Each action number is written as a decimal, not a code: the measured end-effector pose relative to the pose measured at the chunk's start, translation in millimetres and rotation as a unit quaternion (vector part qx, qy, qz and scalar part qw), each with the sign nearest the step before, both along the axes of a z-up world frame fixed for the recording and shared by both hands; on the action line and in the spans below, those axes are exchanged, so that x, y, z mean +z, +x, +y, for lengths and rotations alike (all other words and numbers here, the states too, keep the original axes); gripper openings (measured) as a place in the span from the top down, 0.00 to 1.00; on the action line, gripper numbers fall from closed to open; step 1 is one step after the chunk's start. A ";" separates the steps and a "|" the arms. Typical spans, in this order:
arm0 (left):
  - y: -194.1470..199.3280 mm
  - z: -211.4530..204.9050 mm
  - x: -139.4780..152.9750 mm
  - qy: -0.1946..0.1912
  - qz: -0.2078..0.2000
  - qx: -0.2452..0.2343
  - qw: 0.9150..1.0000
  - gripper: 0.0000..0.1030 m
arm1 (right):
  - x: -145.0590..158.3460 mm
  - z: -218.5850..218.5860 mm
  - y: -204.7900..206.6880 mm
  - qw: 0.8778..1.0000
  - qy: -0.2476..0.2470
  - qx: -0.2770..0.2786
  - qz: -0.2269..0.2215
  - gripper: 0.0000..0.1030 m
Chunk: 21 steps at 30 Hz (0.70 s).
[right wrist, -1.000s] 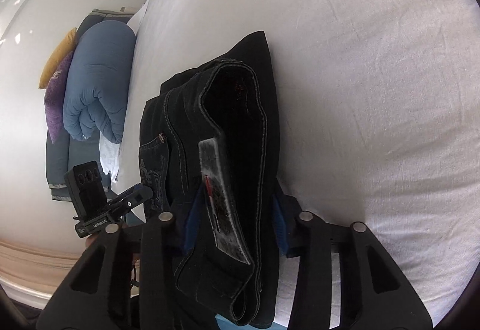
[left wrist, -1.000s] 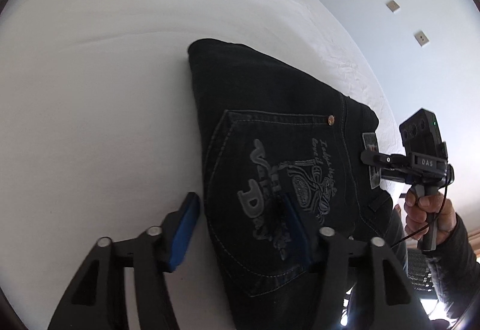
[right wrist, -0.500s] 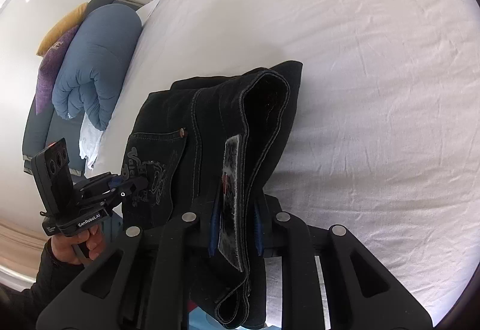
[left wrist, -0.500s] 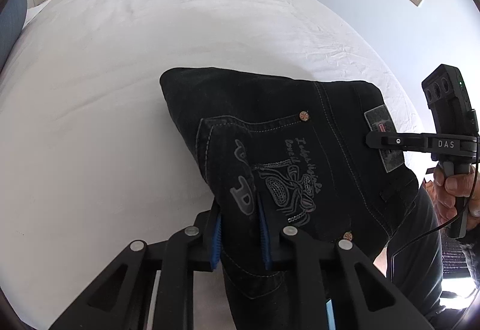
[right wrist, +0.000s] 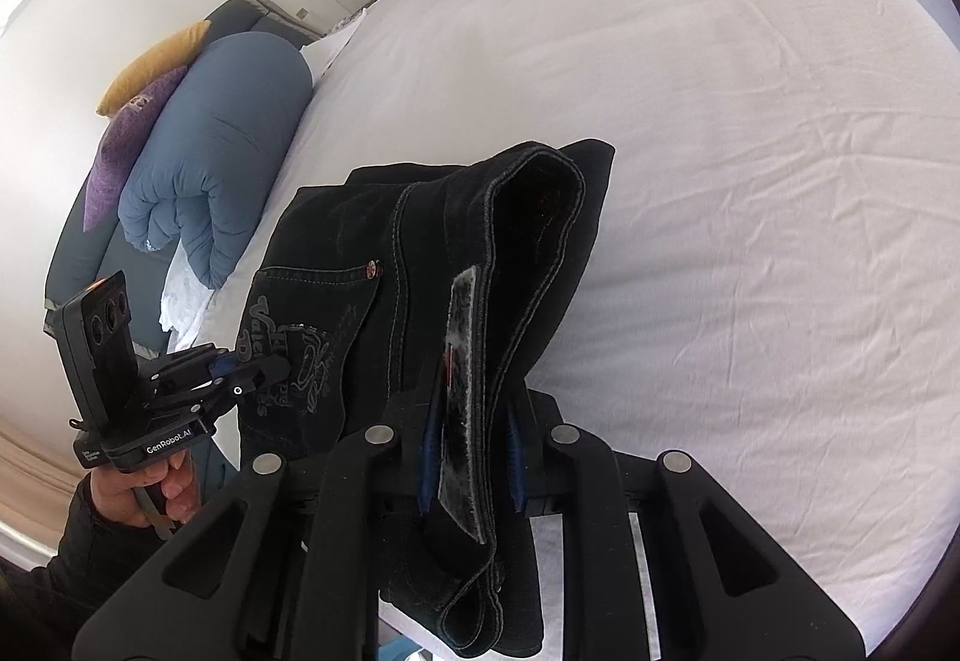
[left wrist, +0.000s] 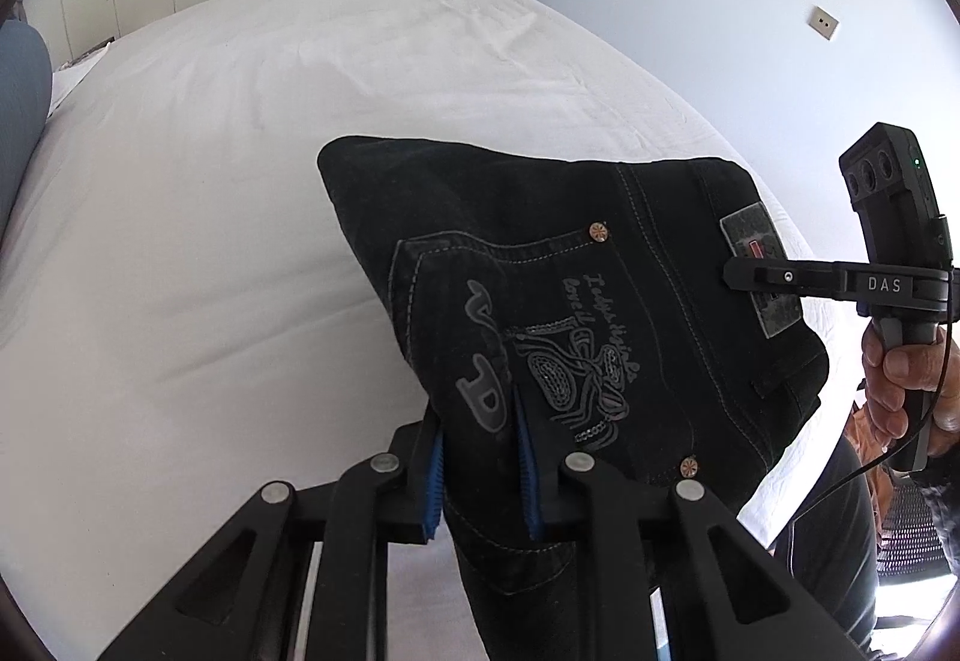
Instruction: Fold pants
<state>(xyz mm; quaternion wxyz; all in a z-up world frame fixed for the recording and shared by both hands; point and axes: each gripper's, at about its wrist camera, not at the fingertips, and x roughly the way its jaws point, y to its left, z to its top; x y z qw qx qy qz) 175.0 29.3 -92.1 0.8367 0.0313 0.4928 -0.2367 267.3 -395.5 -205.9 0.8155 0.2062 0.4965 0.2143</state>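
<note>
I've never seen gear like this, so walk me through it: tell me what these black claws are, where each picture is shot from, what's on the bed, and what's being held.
There is no robot here. A person holds a hand-operated two-finger gripper in each hand, and a fisheye camera on each one looks forward along its fingers, which bends the room's edges.

In the left wrist view, the left gripper pinches folded black jeans near the embroidered back pocket. At the right edge you see the right gripper, clamped by the waistband patch.

The right wrist view shows that same grip close up, with the left gripper at the left edge.

Below the jeans is a bed with a white sheet. A rolled blue duvet and pillows sit at its far end.
</note>
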 end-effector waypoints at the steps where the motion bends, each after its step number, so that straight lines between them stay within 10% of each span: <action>1: 1.6 0.8 -2.6 0.002 -0.002 0.000 1.000 0.80 | 0.9 -2.9 8.5 1.000 -0.001 -0.001 -0.001 0.84; 21: 48.5 -11.8 -74.7 -0.003 0.030 0.004 1.000 0.70 | -72.5 -67.1 128.3 0.998 0.034 -0.015 0.055 0.78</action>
